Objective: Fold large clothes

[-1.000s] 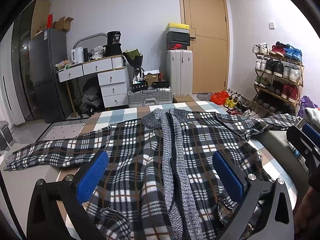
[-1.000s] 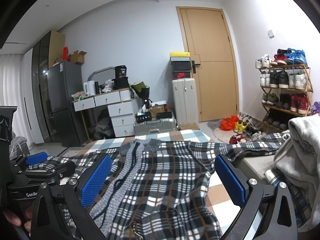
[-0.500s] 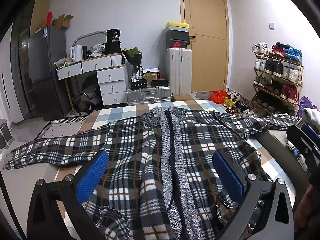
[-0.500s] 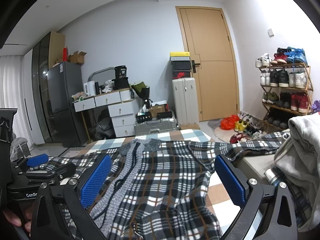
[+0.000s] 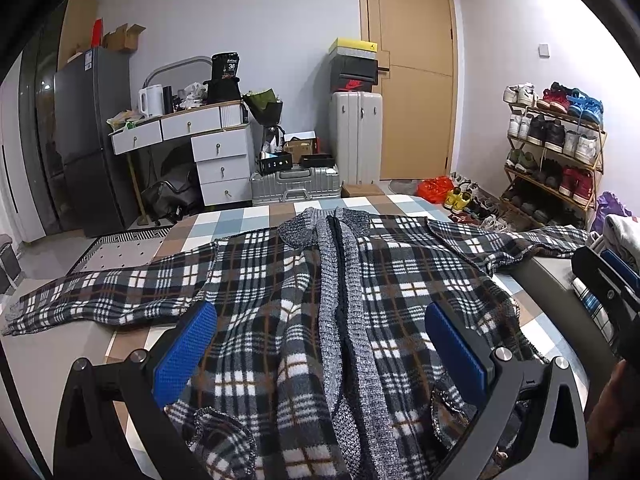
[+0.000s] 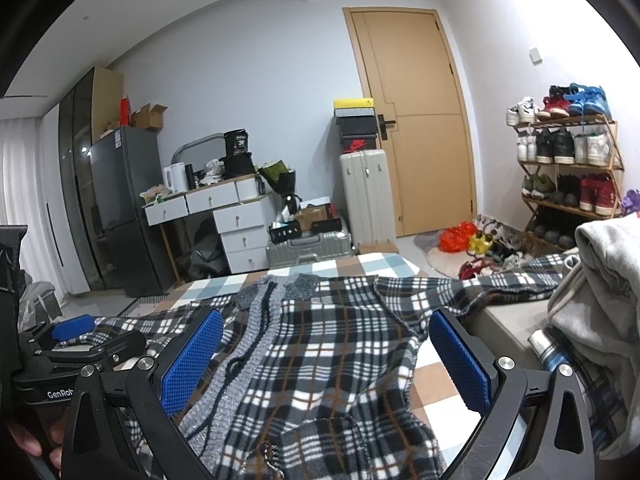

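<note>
- 1 plaid cardigan [image 5: 280,320], spread flat under and ahead of the fingers; 2 sleeves out to either side
- 2 grippers: left gripper [image 5: 320,344], right gripper [image 6: 326,354], each with 2 blue-padded fingers [image 5: 184,350] set wide apart
- 1 checked bed cover [image 5: 240,218] beyond the fingers
- 2 suitcases far ahead: 1 white upright [image 5: 356,136], 1 silver lying flat [image 5: 296,186]
- 1 door [image 5: 412,76]
- 1 fridge [image 5: 90,140], far left of the fingers
- 1 kettle [image 5: 151,101]
- 1 shoe rack [image 5: 556,152], far right, 4 tiers
- 1 grey garment pile [image 6: 600,280], right of the fingers
</note>
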`<state>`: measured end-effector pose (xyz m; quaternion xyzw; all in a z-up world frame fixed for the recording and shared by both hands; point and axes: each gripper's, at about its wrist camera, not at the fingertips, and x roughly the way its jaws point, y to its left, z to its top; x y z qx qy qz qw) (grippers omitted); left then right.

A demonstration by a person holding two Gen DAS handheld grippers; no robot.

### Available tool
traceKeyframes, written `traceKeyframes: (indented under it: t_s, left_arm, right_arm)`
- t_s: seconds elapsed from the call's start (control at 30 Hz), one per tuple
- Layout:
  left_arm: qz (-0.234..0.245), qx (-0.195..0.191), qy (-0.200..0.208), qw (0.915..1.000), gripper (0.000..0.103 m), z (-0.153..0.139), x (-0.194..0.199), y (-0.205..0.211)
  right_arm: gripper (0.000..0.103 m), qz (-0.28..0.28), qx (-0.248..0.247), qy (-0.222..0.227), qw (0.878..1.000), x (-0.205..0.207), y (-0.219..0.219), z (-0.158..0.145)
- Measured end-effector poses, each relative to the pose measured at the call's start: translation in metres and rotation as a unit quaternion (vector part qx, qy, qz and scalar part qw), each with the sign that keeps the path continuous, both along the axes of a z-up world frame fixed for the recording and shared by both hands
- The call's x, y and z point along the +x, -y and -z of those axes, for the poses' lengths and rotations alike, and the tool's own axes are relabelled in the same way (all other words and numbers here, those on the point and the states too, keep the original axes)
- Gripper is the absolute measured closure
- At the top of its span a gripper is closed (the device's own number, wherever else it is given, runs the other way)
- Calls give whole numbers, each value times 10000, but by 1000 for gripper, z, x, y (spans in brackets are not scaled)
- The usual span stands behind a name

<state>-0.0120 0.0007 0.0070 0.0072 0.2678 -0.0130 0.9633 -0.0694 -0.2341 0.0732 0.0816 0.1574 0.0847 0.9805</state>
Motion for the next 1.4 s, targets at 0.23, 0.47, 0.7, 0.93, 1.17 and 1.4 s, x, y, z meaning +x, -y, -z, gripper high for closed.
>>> traceKeyframes:
  t_s: [0.23, 0.47, 0.7, 0.93, 1.17, 1.4]
  left_arm:
    - [25, 10, -4, 10000, 1, 2, 0, 2]
    - [37, 106, -19, 9999, 1, 5, 0, 4]
    - [75, 322, -214, 9992, 1, 18, 1, 6]
    - [285, 597, -431, 9969, 1, 29, 2, -3]
    - [194, 838, -605, 9945, 1, 40, 15, -16]
    - [167, 973, -837, 9916, 1, 51, 27, -21]
  right_arm:
    - [0, -13, -6, 0, 10000, -1, 1, 0]
    - [0, -32, -20, -21, 10000, 0, 0, 0]
    - [0, 149, 374, -164, 9991, 6, 20, -13]
    - [0, 691, -173, -945, 9930, 90, 117, -92]
    - [0, 1712, -1288, -2351, 9481, 245, 268, -102]
    - [0, 2695, 113, -4847, 8321, 305, 413, 11]
